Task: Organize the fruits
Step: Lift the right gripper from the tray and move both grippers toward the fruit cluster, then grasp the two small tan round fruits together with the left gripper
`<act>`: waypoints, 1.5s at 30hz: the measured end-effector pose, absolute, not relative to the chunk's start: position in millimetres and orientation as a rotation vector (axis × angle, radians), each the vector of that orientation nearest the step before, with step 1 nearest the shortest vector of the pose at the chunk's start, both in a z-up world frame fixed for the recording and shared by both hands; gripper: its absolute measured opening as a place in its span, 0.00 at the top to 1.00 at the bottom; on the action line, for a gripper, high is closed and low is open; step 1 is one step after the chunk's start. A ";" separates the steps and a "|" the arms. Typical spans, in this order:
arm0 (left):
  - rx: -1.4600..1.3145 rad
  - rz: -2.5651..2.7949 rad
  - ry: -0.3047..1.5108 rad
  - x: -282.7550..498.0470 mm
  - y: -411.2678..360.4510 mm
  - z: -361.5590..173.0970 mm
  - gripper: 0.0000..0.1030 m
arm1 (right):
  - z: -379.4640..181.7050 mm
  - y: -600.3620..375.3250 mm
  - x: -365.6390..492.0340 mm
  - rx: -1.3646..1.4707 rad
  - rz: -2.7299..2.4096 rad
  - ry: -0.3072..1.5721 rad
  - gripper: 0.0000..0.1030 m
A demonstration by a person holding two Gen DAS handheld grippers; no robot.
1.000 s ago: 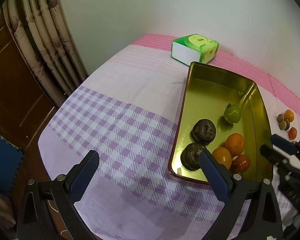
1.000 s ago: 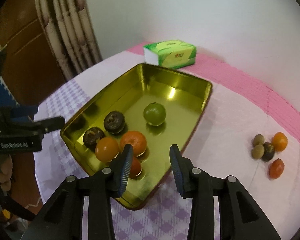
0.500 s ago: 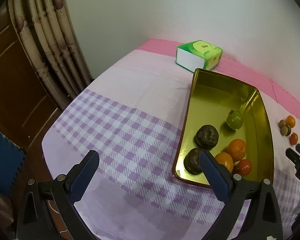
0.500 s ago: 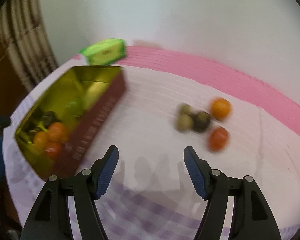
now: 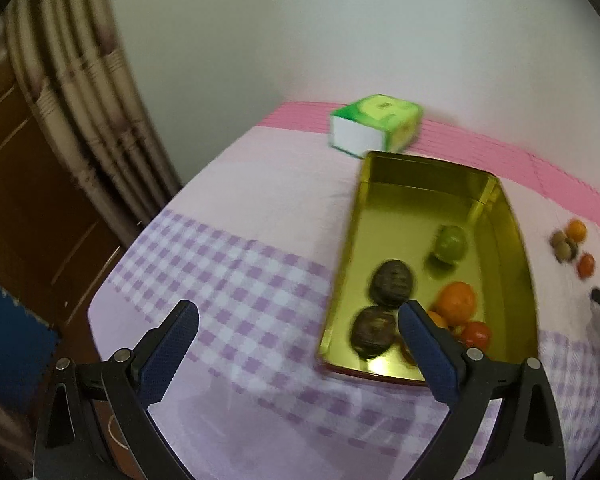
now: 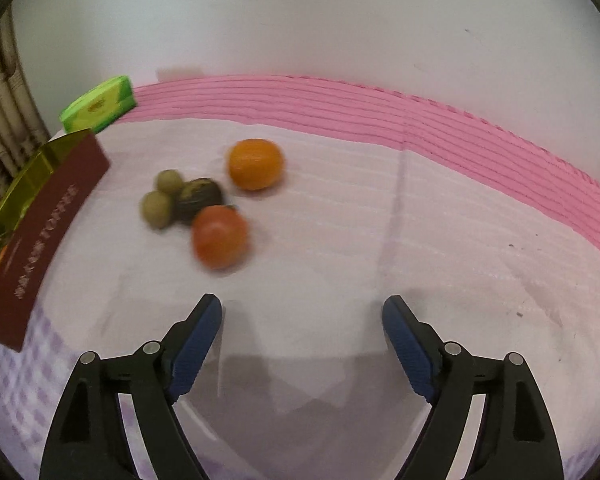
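A gold tin tray (image 5: 416, 208) holds two dark brown fruits (image 5: 392, 283), a green fruit (image 5: 451, 243), oranges (image 5: 456, 298) and a red fruit (image 5: 476, 334). In the right wrist view its red outer wall (image 6: 44, 224) shows at the left. Loose on the cloth lie an orange (image 6: 255, 164), a red fruit (image 6: 220, 237), a dark fruit (image 6: 199, 196) and two small green fruits (image 6: 156, 207). My right gripper (image 6: 302, 322) is open and empty, short of the red fruit. My left gripper (image 5: 298, 326) is open and empty, near the tray's front left corner.
A green tissue box (image 5: 374, 126) stands behind the tray near the wall; it also shows in the right wrist view (image 6: 98, 106). The table has a pink and purple-check cloth. Curtains (image 5: 80, 92) and a wooden door are at the left beyond the table edge.
My right gripper swung right from over the tray to the loose fruits, opened wide and came closer to them. My left gripper shifted slightly and stayed open.
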State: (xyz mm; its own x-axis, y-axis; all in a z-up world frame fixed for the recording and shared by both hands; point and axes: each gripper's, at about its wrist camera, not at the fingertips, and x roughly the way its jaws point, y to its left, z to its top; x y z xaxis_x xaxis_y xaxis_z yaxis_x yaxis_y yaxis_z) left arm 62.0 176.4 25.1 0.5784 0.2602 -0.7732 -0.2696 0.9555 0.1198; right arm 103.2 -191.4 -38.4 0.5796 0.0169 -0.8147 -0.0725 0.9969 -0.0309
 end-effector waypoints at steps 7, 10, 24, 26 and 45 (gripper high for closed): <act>0.070 0.157 0.902 85.0 114.3 36.7 0.04 | -44.7 -202.2 123.4 -0.094 0.086 0.948 0.01; 0.097 0.080 0.906 100.3 81.9 39.1 0.04 | -45.4 -205.9 129.6 -0.096 0.092 0.946 0.00; 0.127 -0.111 1.001 158.5 -17.0 12.3 0.14 | -45.6 -210.5 135.4 -0.109 0.121 0.943 0.00; 0.134 -0.127 1.014 165.6 -26.5 6.9 0.18 | -45.6 -210.6 135.4 -0.109 0.121 0.943 0.00; 0.069 -0.211 1.118 212.4 -78.4 -45.5 0.57 | -45.9 -210.6 134.8 -0.111 0.121 0.941 0.00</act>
State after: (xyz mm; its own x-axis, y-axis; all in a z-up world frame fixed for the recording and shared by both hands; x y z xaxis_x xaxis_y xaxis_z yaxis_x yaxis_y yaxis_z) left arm 212.4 -78.4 -45.5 0.4197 -0.1335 -0.8978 0.2026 0.9779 -0.0507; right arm 134.8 -210.6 -45.9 0.5828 0.0554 -0.8107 -0.1519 0.9875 -0.0417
